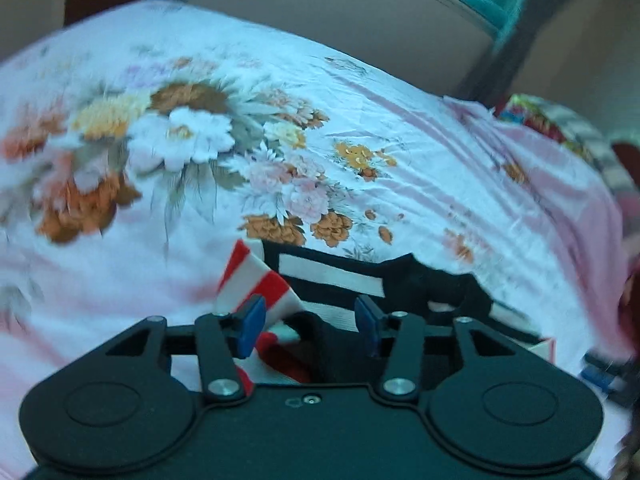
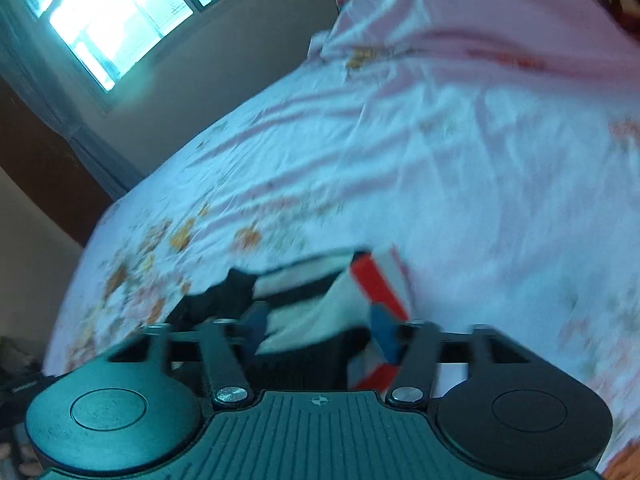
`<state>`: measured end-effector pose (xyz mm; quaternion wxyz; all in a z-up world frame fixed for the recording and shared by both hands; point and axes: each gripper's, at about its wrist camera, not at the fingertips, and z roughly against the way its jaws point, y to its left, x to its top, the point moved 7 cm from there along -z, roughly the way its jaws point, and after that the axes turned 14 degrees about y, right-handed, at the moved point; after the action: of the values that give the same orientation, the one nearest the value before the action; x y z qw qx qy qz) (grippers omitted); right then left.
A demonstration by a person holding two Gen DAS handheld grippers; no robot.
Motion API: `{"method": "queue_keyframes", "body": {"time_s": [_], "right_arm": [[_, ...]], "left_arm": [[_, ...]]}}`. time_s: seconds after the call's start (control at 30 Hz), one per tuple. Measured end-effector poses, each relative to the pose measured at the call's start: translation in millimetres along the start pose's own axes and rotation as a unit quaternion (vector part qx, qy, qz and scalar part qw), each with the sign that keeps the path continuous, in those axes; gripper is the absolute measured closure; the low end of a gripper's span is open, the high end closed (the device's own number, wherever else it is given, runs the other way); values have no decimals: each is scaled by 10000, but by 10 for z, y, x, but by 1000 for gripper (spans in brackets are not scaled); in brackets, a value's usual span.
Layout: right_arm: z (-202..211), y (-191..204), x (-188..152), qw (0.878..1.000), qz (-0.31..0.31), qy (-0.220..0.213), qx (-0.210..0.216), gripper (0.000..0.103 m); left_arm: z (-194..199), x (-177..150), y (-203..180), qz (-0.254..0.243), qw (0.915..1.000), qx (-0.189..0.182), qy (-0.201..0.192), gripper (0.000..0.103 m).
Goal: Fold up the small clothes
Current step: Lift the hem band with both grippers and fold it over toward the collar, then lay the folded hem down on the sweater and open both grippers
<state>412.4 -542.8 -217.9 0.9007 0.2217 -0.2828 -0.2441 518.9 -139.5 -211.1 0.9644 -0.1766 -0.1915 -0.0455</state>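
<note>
Lying rumpled, black-white-red striped garment (image 1: 332, 280); left gripper (image 1: 310, 328), right gripper (image 2: 320, 334) both agape, empty.

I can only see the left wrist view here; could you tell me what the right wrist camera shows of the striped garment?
Observer: In the right wrist view the striped garment lies on the floral bedsheet, with the open right gripper just above it.
Operator: Thank you. Is any red part near its fingers?
Observer: Yes, a red-and-white striped sleeve sits by the blue finger pad on the right of that picture, though motion blur hides whether they touch.
Operator: Anything in the background I lack?
Observer: A bright window fills the upper left of that view.
</note>
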Motion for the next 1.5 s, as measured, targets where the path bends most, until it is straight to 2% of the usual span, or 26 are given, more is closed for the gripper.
{"method": "queue_keyframes", "body": {"time_s": [0.1, 0.17, 0.23, 0.37, 0.43, 0.47, 0.53, 0.6, 0.73, 0.87, 0.93, 1.03, 1.17, 1.23, 1.27, 1.3, 1.4, 1.43, 1.47, 1.5], "right_arm": [[47, 88, -60, 9973, 557, 148, -454, 44], [63, 22, -215, 9885, 1076, 194, -1042, 44], [50, -133, -380, 9816, 1257, 285, -1409, 44], [-136, -286, -584, 9712, 1440, 402, -1856, 44], [-216, -172, -626, 9618, 1781, 381, -2041, 44], [-262, -76, -627, 9555, 1989, 320, -2156, 44], [-335, 54, -567, 9454, 2253, 173, -2347, 44], [-403, 136, -466, 9444, 2321, 20, -2330, 44], [-519, 205, -145, 9600, 1930, -65, -2029, 44], [-611, 131, 63, 9659, 1611, -1, -2025, 44], [-554, 55, 104, 9712, 1423, -15, -1910, 44], [-490, 19, 48, 9790, 1407, 113, -1474, 44], [-559, 12, -62, 9784, 1528, 316, -1354, 44], [-618, 40, -77, 9786, 1553, 322, -1314, 45], [-653, 60, -81, 9782, 1575, 332, -1308, 63], [-693, 94, -93, 9785, 1597, 395, -1242, 81], [-743, 204, -127, 9730, 1827, 362, -1359, 89], [-748, 222, -135, 9718, 1860, 348, -1404, 90], [-731, 219, -125, 9730, 1814, 276, -1401, 101], [-679, 217, -109, 9757, 1715, 146, -1357, 100]], "left_arm": [[23, -86, 59, -444, 9972, 579, 147, 57], [29, -194, 146, -996, 9885, 1139, 82, 58], [-29, -318, 225, -1362, 9795, 1477, 145, 59], [-224, -527, 179, -1748, 9693, 1711, 256, 60], [-318, -581, 38, -2084, 9594, 1894, 151, 60], [-338, -586, -24, -2137, 9582, 1899, 110, 60], [-385, -526, -153, -2105, 9617, 1756, 50, 60], [-429, -445, -259, -1961, 9671, 1619, 9, 60], [-527, -148, -347, -1382, 9821, 1276, -60, 60], [-611, 122, -240, -626, 9924, 1059, -75, 60], [-585, 154, -167, -468, 9938, 1007, -103, 60], [-603, 76, -131, -789, 9918, 997, 95, 58], [-687, -33, -116, -1080, 9882, 1044, 308, 57], [-733, -41, -122, -1056, 9878, 1090, 354, 58], [-747, -36, -127, -1038, 9879, 1097, 356, 60], [-760, -31, -136, -1058, 9874, 1129, 344, 69], [-782, -24, -147, -1067, 9875, 1124, 274, 87], [-774, -26, -148, -1060, 9876, 1135, 217, 89], [-760, -33, -152, -1055, 9876, 1151, 154, 92], [-739, -38, -159, -1030, 9879, 1158, 80, 94]]}}
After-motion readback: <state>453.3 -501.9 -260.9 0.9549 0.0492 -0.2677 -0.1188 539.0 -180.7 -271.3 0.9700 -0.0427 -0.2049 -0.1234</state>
